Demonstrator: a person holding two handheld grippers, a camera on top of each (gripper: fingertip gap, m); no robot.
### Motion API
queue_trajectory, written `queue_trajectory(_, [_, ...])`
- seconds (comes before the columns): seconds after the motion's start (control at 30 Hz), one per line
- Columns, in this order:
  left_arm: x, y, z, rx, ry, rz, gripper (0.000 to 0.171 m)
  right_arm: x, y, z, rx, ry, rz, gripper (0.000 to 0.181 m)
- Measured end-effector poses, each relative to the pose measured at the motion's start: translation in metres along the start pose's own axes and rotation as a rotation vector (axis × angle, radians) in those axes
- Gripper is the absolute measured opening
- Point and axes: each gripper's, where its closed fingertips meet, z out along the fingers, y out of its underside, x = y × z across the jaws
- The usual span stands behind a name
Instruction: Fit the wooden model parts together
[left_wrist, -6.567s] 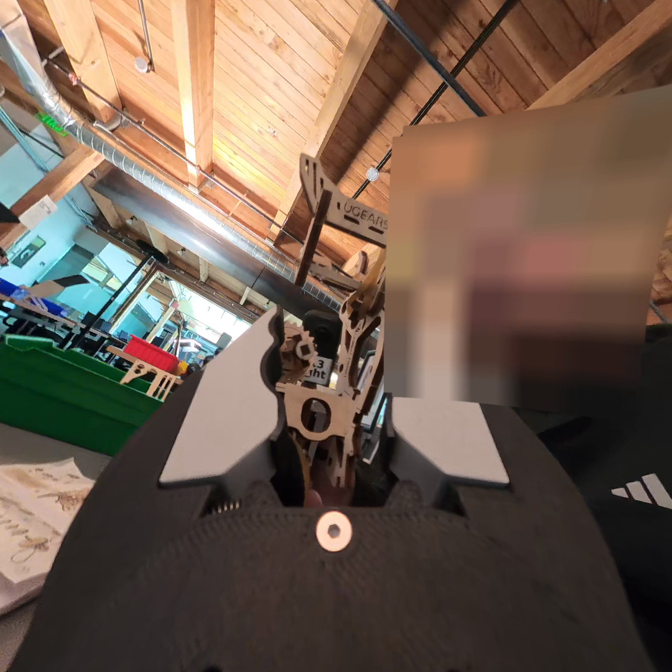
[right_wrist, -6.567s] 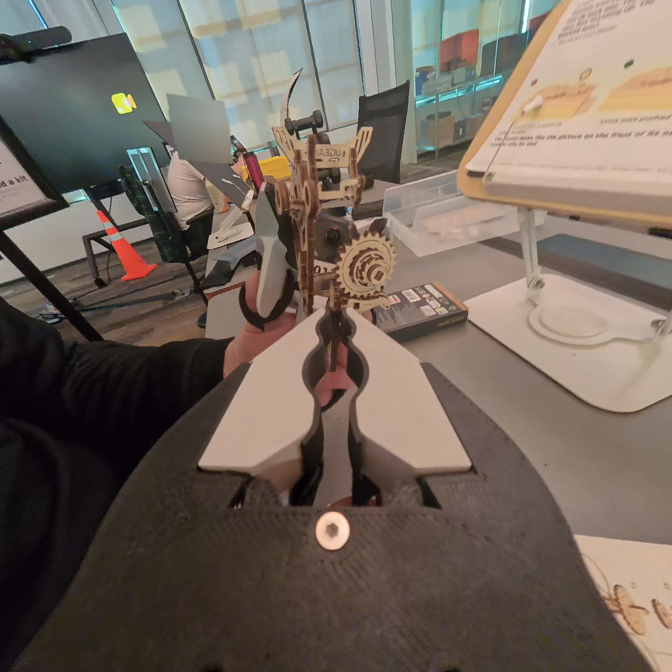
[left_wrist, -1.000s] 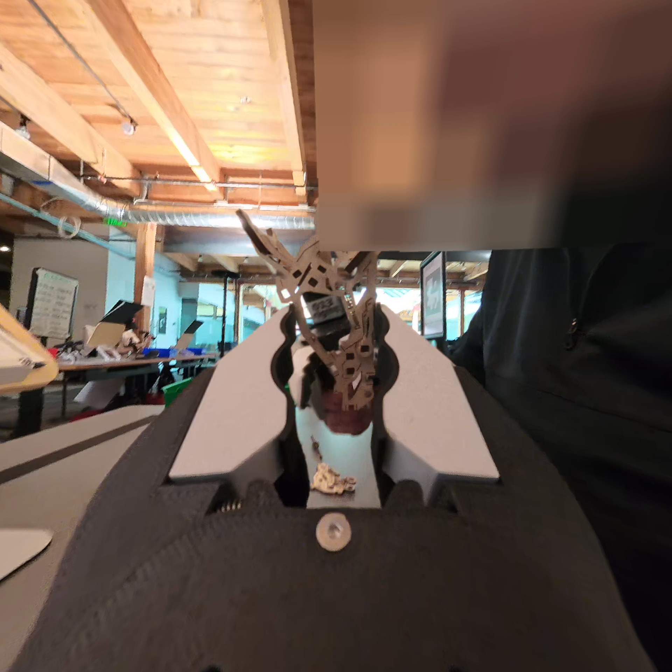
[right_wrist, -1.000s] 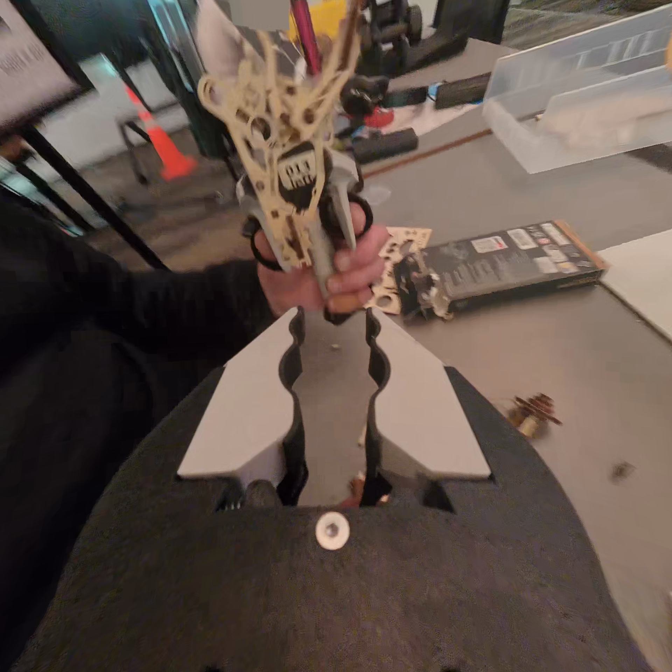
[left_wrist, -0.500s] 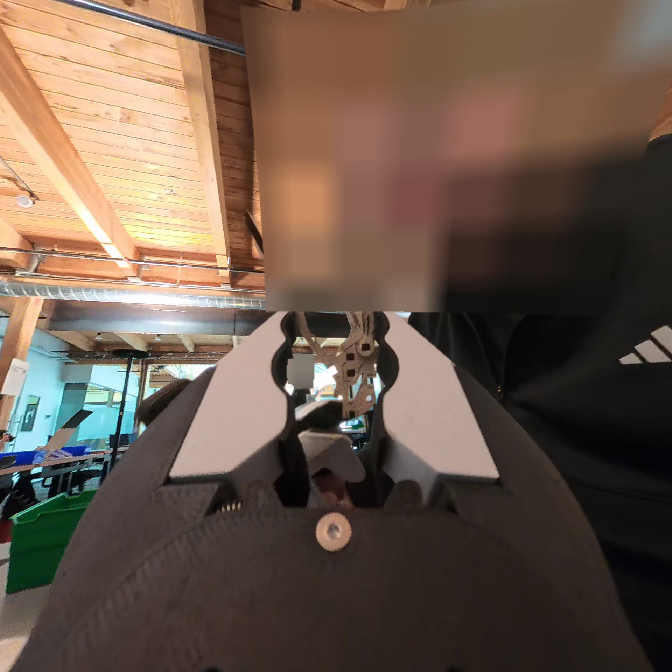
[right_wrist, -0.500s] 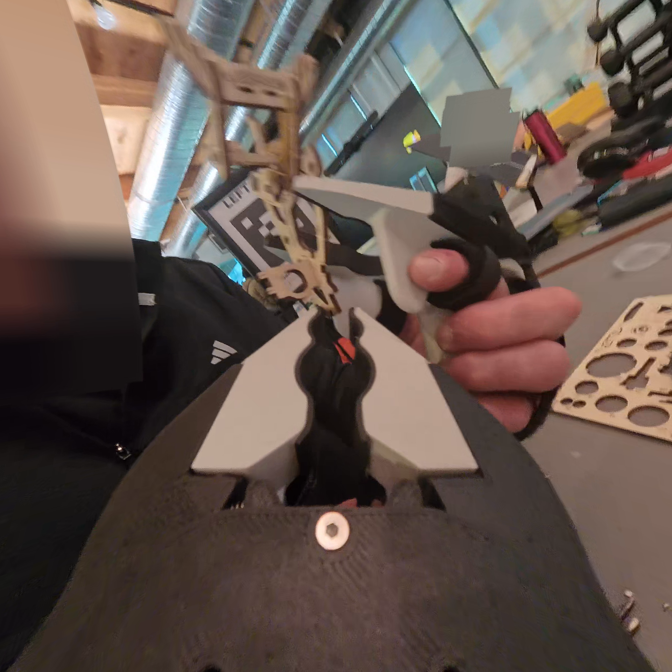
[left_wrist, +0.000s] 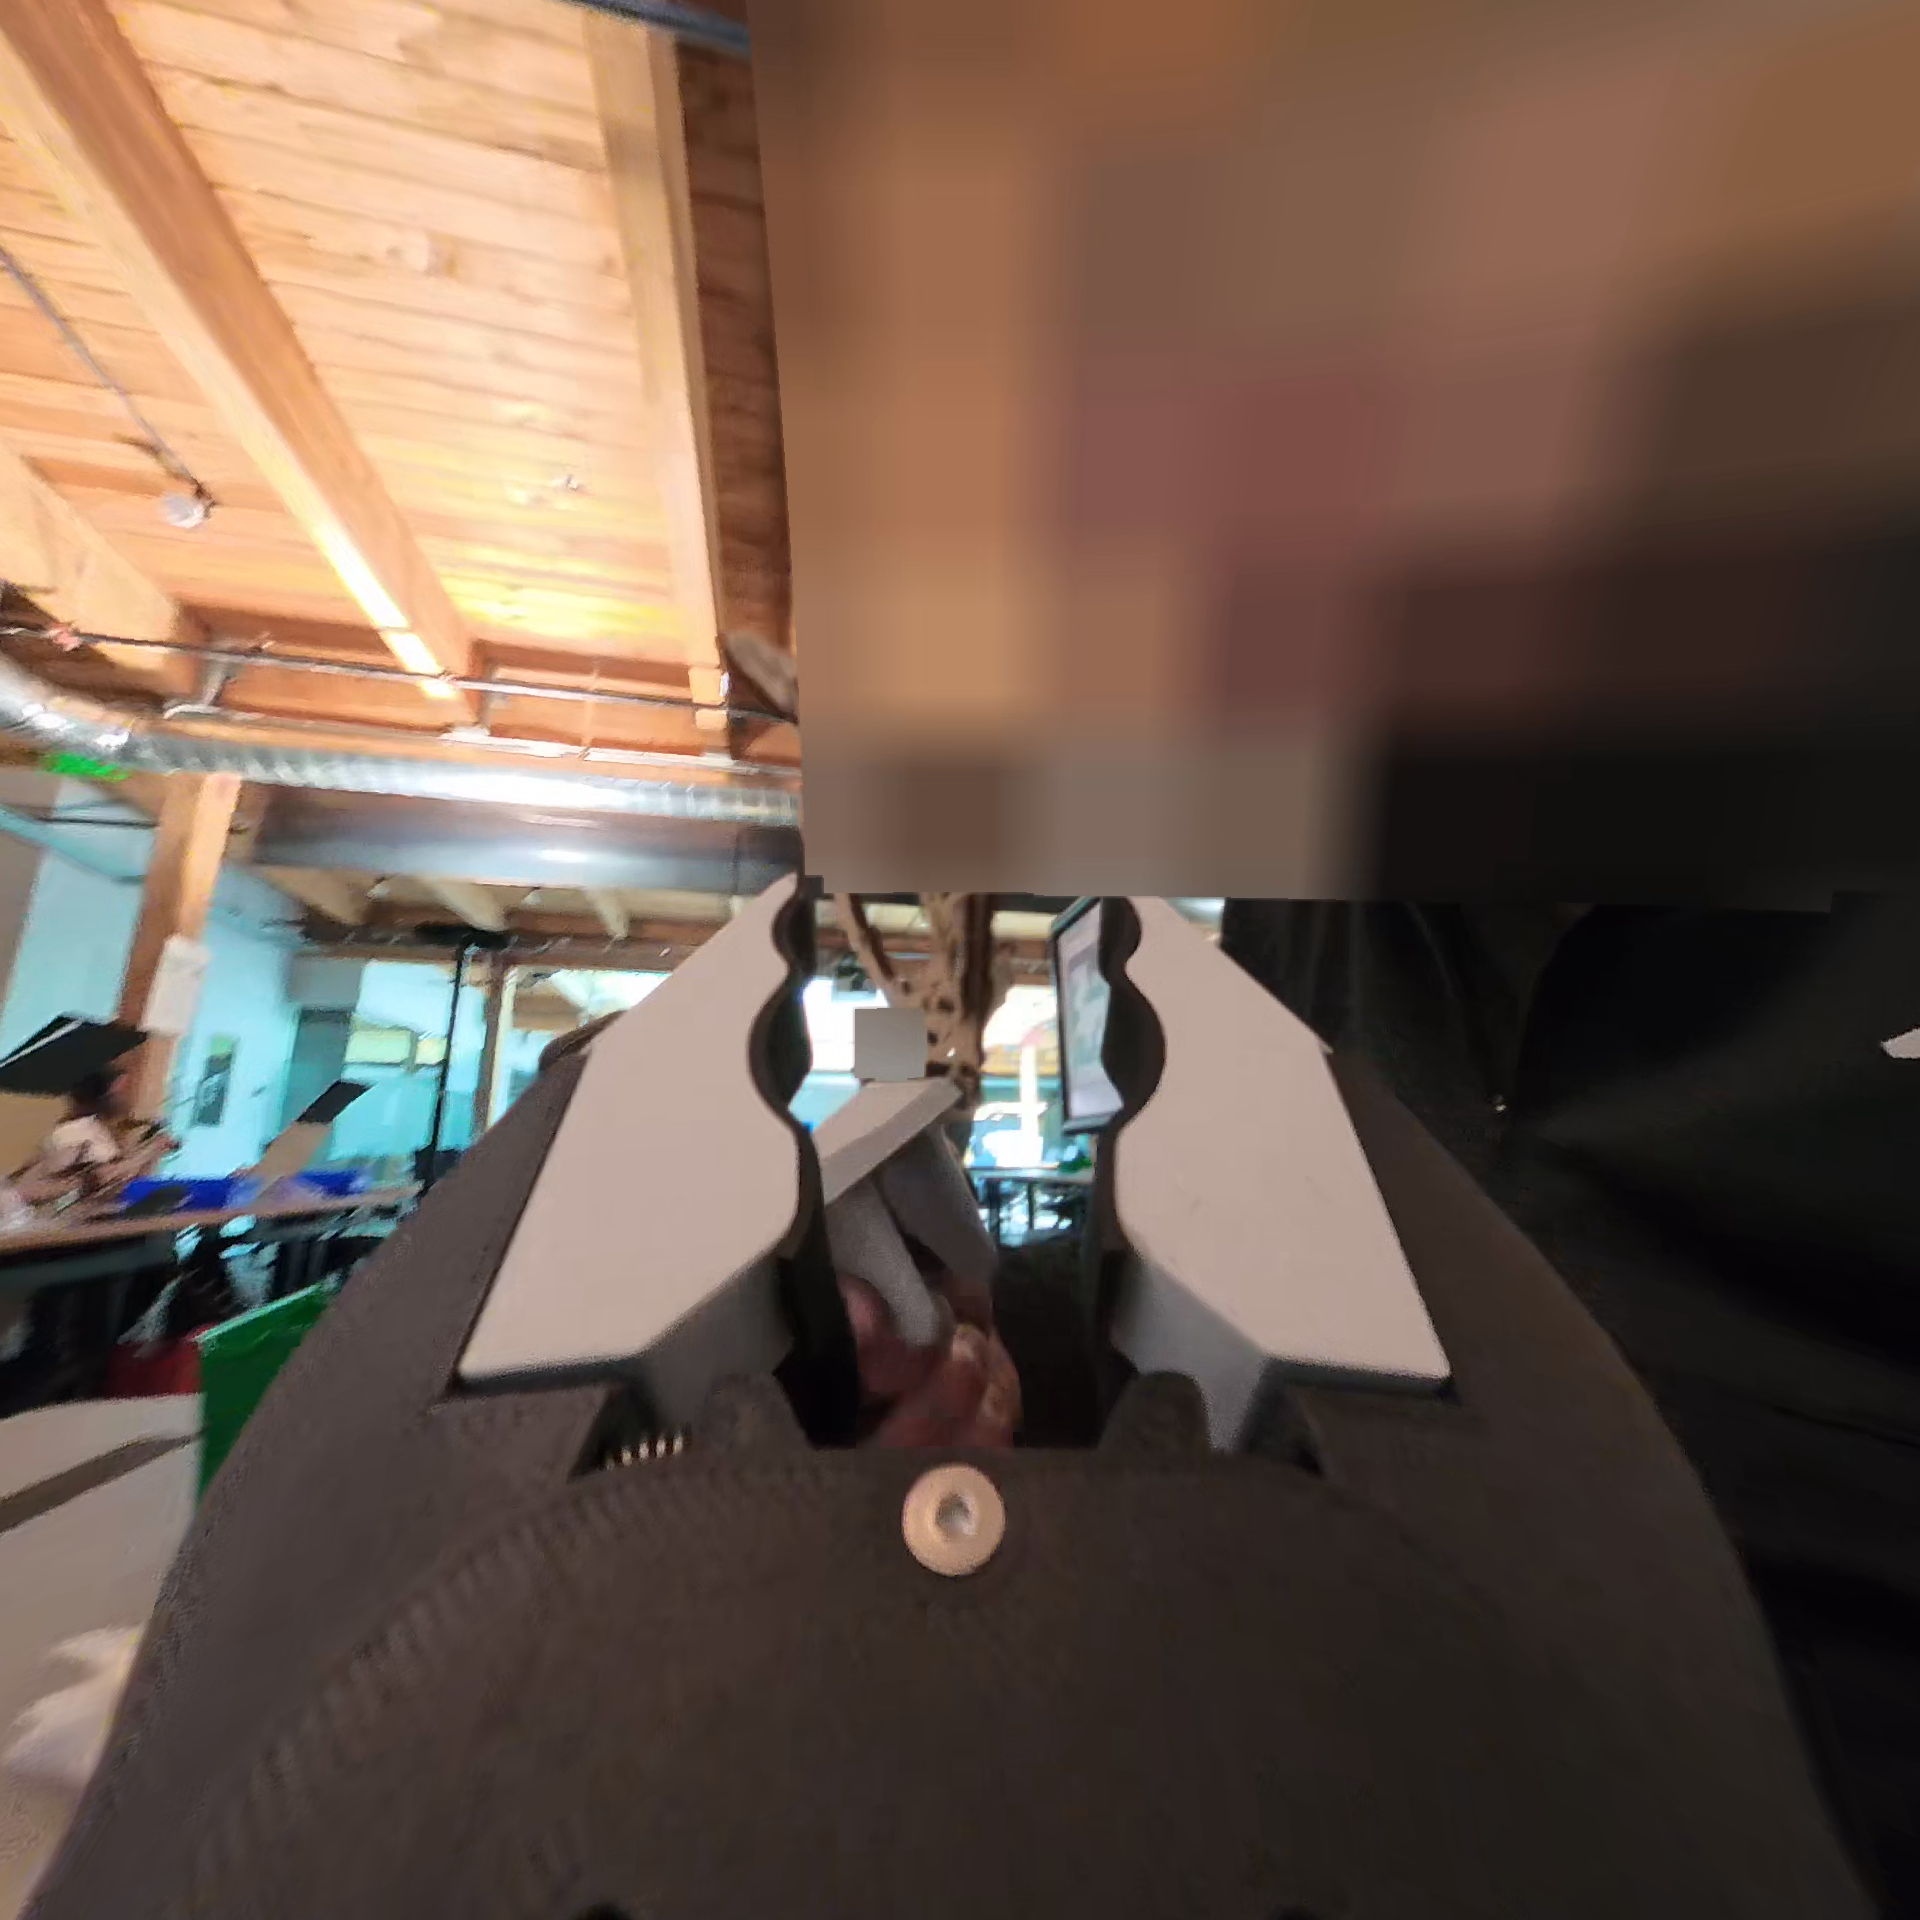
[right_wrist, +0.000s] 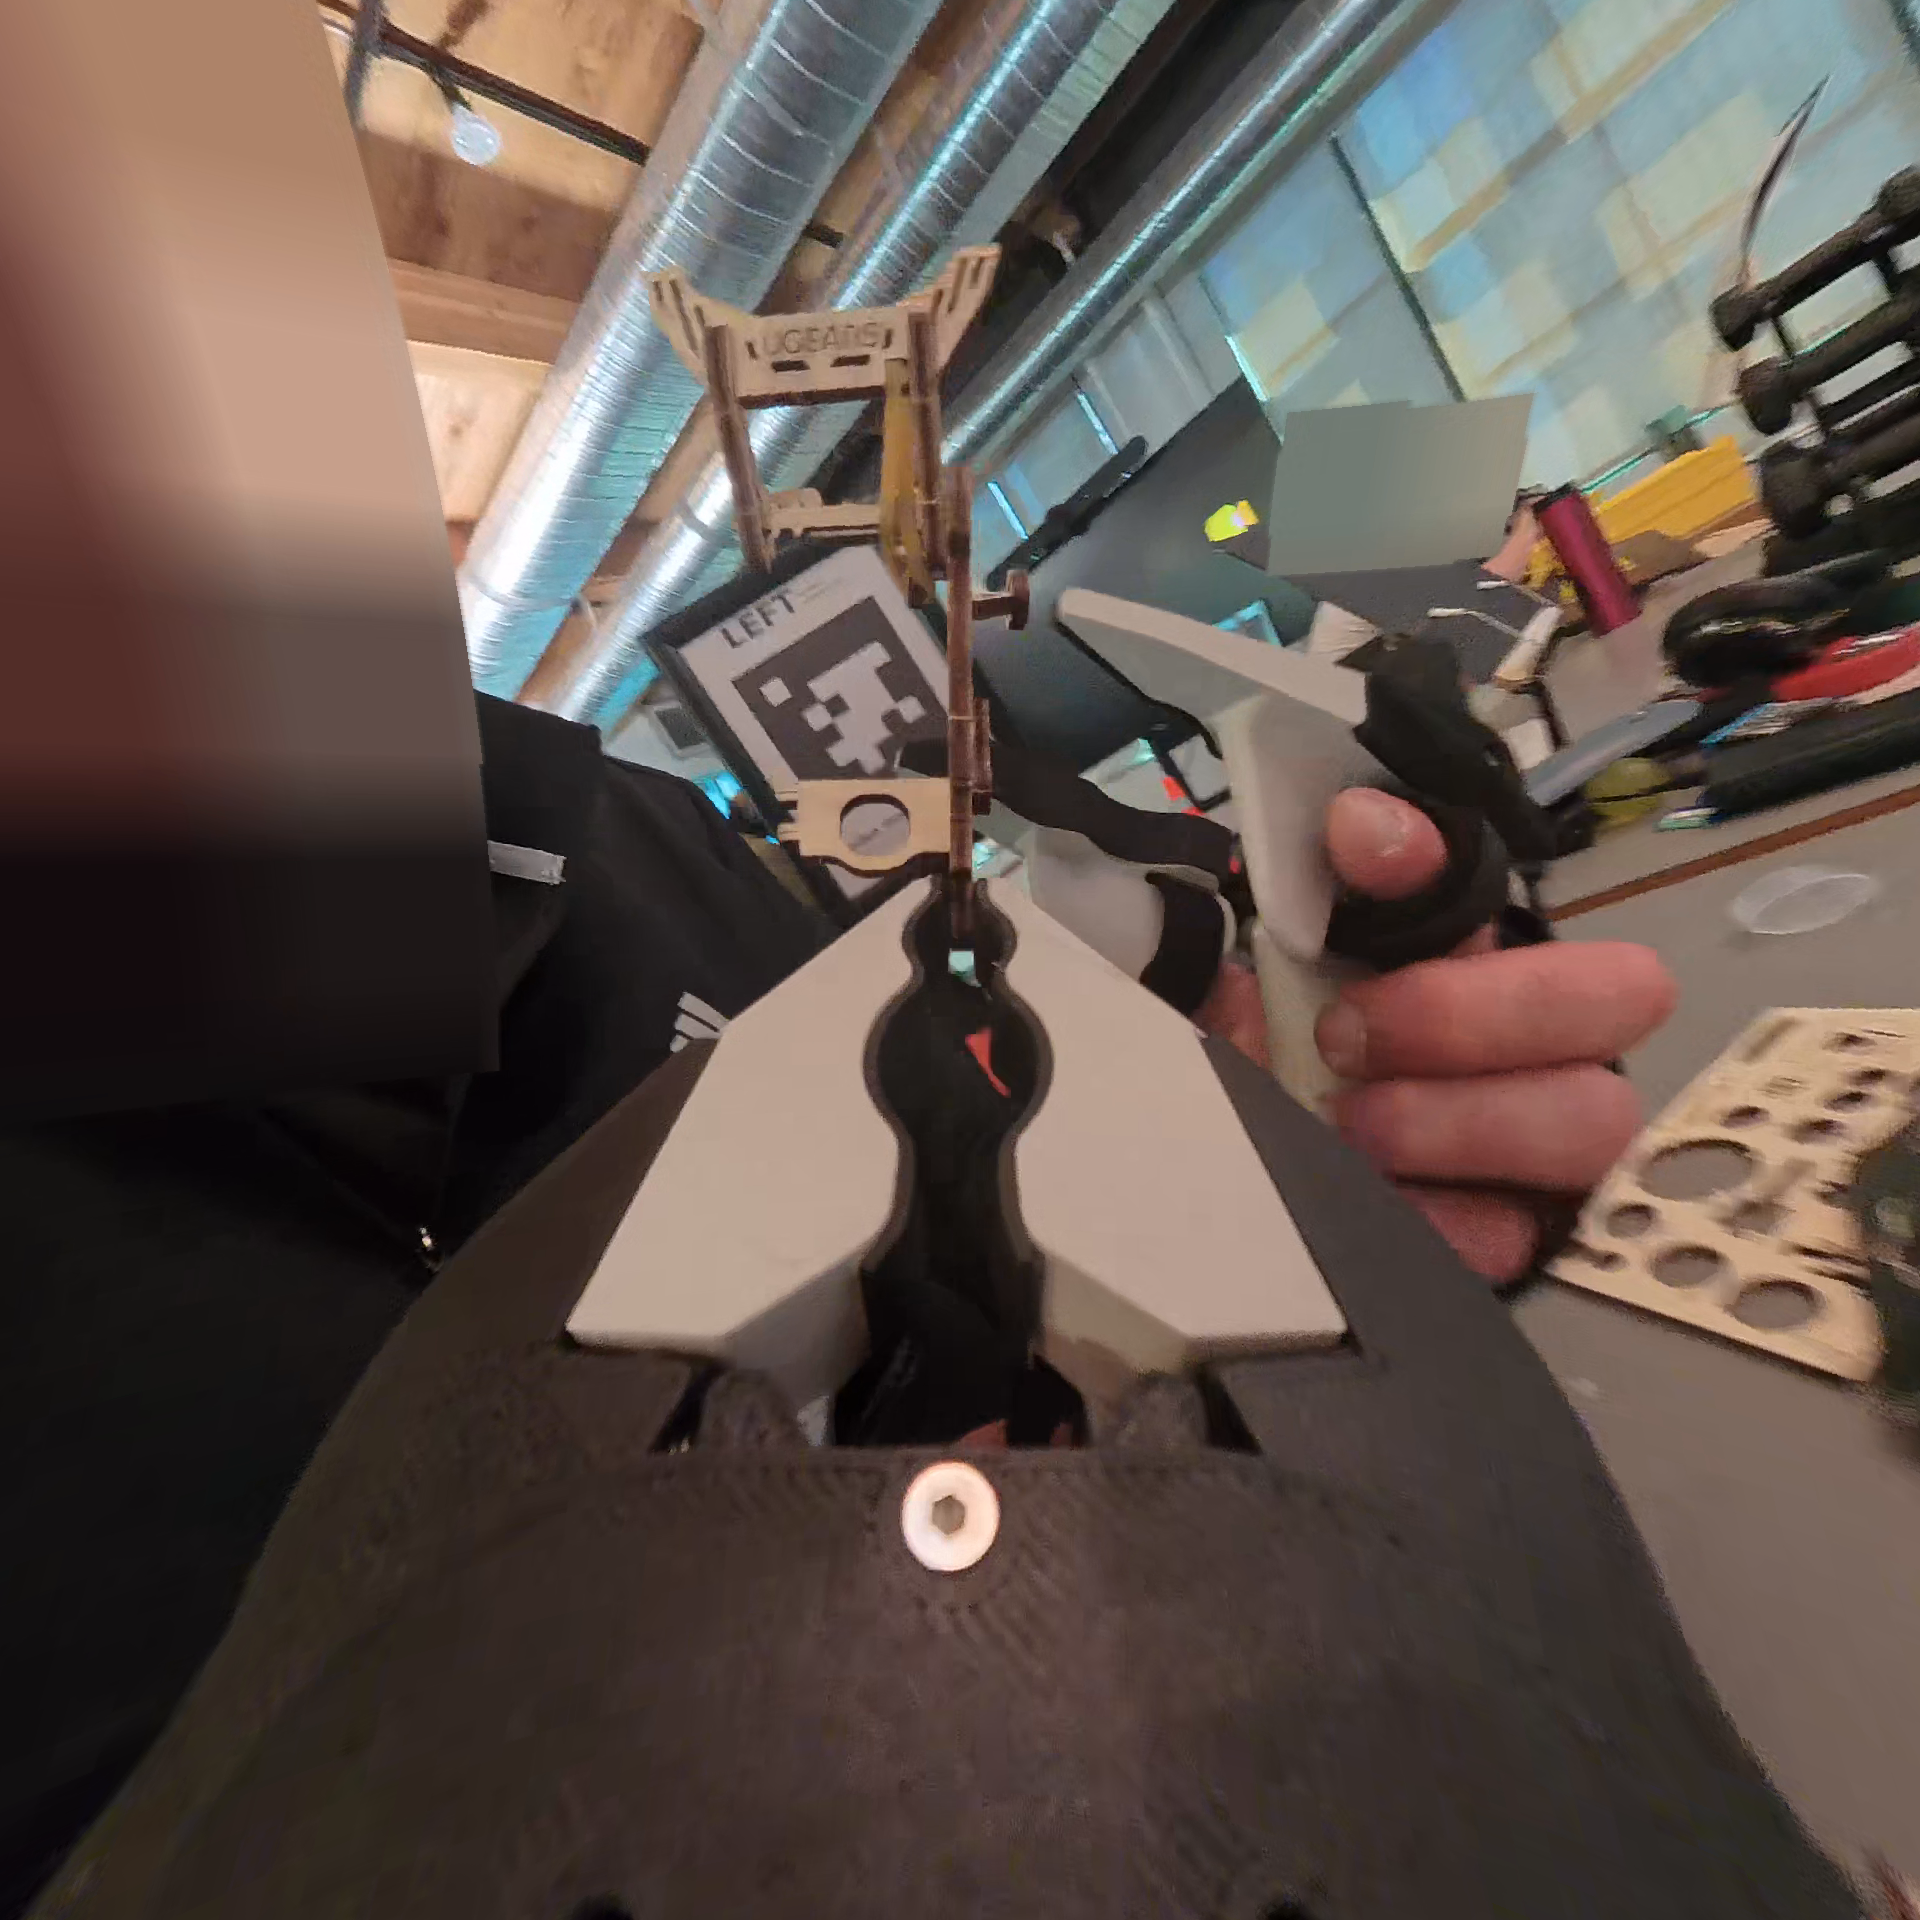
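The wooden model, a tall frame of thin laser-cut plates, stands upright above my right gripper. The right gripper is shut on the model's bottom edge. My left gripper is open and empty. In the right wrist view it is held in a hand just right of the model, with one grey finger near a small pin on the model's side. In the left wrist view a blurred strip of the model and the right gripper's finger show between my open jaws.
A punched-out wooden sheet lies on the grey table at the right. A black-and-white marker board stands behind the model. A person's dark jacket fills the left. A green bin sits at the far left. Left tips to right tips: about 4 centimetres.
One second ago the left gripper held the model. It has let go, and the right gripper has shut on the model's bottom edge. The model now stands more upright.
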Motion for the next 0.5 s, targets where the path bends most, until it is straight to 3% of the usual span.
queue_trajectory(0.13, [-0.023,-0.004,-0.024,-0.149,-0.19,0.032,0.061,0.014,0.008,-0.043,-0.192,0.206,-0.098,0.0])
queue_trajectory(0.27, [-0.026,0.038,-0.026,-0.466,-0.231,-0.032,0.051,0.022,0.02,-0.07,-0.45,0.346,-0.24,0.0])
queue_trajectory(0.4, [-0.023,0.065,-0.026,-0.547,-0.234,-0.069,0.026,0.032,0.025,-0.078,-0.601,0.388,-0.293,0.0])
queue_trajectory(0.5, [-0.022,0.072,-0.029,-0.585,-0.254,-0.048,0.017,0.037,0.031,-0.082,-0.691,0.395,-0.312,0.0])
